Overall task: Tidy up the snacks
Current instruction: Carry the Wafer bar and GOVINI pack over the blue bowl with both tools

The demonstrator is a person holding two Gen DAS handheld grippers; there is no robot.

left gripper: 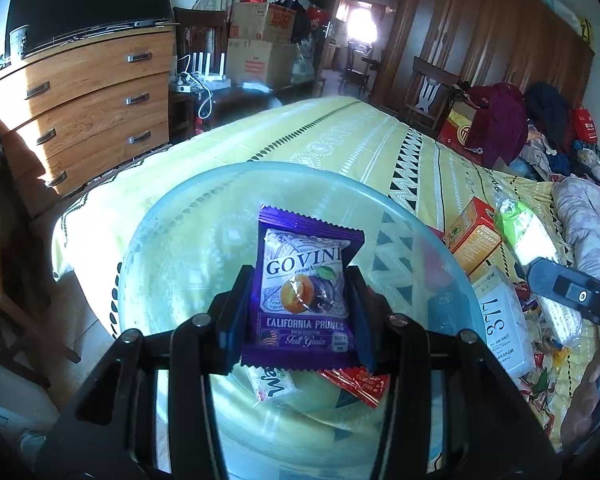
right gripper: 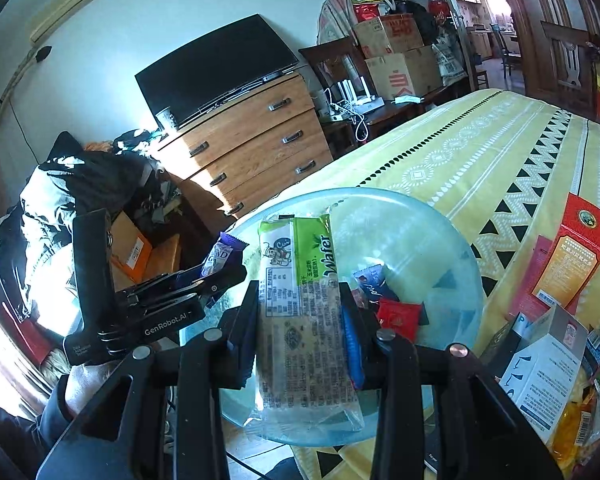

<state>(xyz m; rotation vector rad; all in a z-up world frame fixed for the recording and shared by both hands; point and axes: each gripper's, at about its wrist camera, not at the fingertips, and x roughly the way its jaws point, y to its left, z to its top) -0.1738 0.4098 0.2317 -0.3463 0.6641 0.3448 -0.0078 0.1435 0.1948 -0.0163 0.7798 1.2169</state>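
A clear glass bowl point(left gripper: 220, 176) rests on the yellow patterned bed sheet point(left gripper: 340, 136). My left gripper point(left gripper: 300, 280) is shut on a purple California prunes packet point(left gripper: 306, 280) and holds it above the bowl. Under it in the bowl lie a small green-and-white packet point(left gripper: 272, 384) and a red packet point(left gripper: 360, 384). In the right wrist view my right gripper point(right gripper: 300, 292) is shut on a long green wafer pack point(right gripper: 304, 312) over the same bowl point(right gripper: 380, 194), which holds a red packet point(right gripper: 400, 316) and a dark blue one point(right gripper: 370, 282). The left gripper point(right gripper: 220, 268) hovers at the bowl's left rim.
To the right of the bowl on the bed stand a red-orange box point(right gripper: 572, 256) and a white carton point(right gripper: 548, 368), with a heap of loose snack packets point(left gripper: 540, 376) beyond. A wooden dresser point(left gripper: 88, 100) stands past the bed's left edge. A hand point(right gripper: 84, 388) grips the left tool.
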